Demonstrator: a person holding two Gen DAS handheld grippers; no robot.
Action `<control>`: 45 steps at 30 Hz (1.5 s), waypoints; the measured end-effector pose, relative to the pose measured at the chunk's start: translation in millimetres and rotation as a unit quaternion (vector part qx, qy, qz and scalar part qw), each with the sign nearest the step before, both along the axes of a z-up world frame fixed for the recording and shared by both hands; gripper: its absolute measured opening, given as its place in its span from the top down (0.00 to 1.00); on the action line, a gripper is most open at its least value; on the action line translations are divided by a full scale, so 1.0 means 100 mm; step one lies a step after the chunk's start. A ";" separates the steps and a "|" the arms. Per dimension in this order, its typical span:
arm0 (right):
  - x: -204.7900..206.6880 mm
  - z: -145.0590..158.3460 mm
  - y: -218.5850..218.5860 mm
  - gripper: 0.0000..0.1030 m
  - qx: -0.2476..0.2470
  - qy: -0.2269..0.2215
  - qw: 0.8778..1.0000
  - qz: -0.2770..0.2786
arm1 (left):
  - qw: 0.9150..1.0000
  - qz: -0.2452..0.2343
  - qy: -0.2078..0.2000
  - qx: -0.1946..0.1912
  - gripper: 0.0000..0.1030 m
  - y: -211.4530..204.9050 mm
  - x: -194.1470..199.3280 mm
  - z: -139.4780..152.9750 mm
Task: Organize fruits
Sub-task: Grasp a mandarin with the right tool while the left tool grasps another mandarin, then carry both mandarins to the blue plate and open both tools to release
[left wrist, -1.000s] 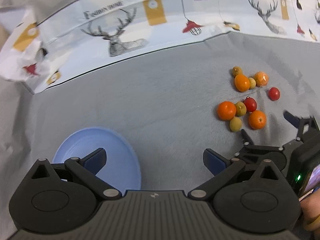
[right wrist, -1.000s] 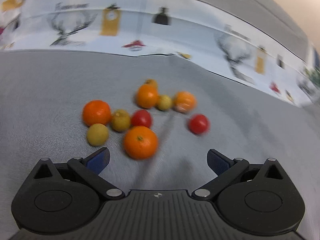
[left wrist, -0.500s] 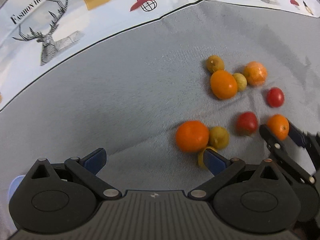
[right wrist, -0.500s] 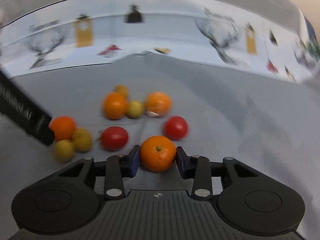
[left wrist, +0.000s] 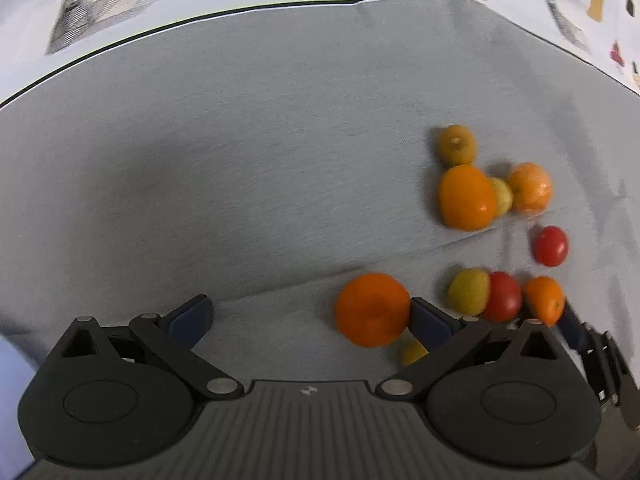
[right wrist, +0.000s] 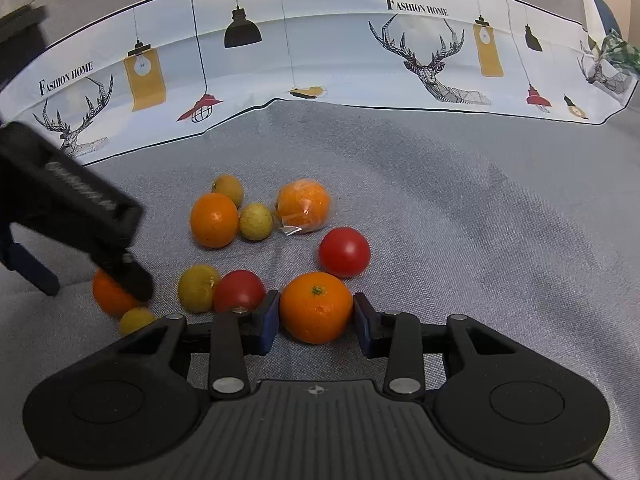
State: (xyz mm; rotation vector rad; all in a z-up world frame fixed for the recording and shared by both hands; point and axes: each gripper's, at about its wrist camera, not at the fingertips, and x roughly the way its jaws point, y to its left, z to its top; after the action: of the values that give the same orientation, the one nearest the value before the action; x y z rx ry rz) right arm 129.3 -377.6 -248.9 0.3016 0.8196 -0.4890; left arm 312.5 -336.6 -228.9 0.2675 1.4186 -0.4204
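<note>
While pinched, orange [right wrist: 316, 307] between right tongs [right wrist: 315, 316], cloth-level

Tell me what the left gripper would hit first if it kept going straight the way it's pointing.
Probably the grey cloth: the left gripper points down at bare fabric between its open jaws. The large orange sits just inside its right finger, so that could touch too; depth is hard to judge.

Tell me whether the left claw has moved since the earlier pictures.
Yes. The left claw has come down and across toward the fruit pile: the blue plate has slid almost out of its view, and the big orange now sits beside its right finger.
</note>
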 end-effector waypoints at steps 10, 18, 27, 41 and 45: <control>0.00 0.01 0.03 0.62 -0.006 0.001 1.000 -0.002 | 0.999 -0.028 0.003 -0.015 0.62 -0.05 -0.02 0.20; -0.13 0.20 -0.02 0.62 -0.031 -0.070 0.996 -0.040 | 0.998 0.016 -0.033 -0.054 0.62 0.51 -0.45 0.85; -0.56 0.75 0.32 0.62 -0.016 -0.092 0.995 -0.032 | 0.993 0.081 -0.089 -0.012 0.62 1.95 -1.54 1.56; -1.44 1.93 2.13 0.62 0.122 -0.106 0.971 0.176 | 0.979 0.157 -0.127 -0.018 0.62 3.61 -2.71 1.74; -1.47 2.06 2.55 0.62 0.097 -0.099 0.965 0.223 | 0.977 0.162 -0.138 -0.031 0.62 3.77 -2.89 1.74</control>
State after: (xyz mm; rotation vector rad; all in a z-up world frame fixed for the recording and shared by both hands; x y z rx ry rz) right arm -18.2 -122.1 -42.9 0.3277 0.7132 0.0449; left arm 23.8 40.4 -55.1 0.0382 1.1482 -0.1517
